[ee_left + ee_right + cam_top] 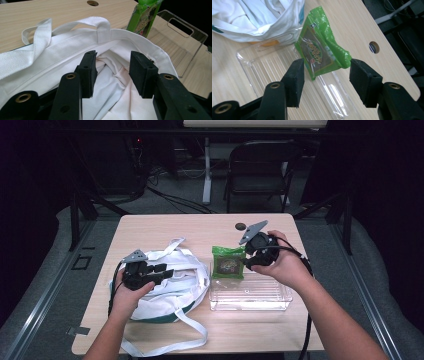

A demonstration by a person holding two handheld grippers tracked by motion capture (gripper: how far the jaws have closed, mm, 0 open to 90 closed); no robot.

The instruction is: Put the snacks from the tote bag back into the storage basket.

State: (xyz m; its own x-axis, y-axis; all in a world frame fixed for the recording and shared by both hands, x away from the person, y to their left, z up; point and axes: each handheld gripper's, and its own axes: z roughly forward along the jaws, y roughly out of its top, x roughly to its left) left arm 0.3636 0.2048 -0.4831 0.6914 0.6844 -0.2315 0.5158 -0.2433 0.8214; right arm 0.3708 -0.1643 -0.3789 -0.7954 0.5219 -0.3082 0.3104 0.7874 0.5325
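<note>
Both grippers work at the near half of the table (150, 227): the left gripper (162, 270) lies on the white tote bag (187, 280) at the near left, its jaws apart with one pad outside the near rim and the other inside the mouth, straddling the cloth; whether the pads actually pinch the fabric I cannot tell. To the right, the right gripper (246, 261) stands released, jaws wide on either side of the green snack packet (322, 53), which leans upright against the far left wall of the clear plastic tray (270, 302), with a gap showing at each pad. The step in hand looks like the approach to picking the packet out of the tray, probably to drop it into the bag held ready. Next, the right jaws need to close squarely on the packet's crinkled edge without tipping it, then lift clear of the tray wall and carry left. Something orange sits behind the tray's far wall in the right gripper view, too blurred to name. Farther off, a chair (260, 170) stands in darkness.
</note>
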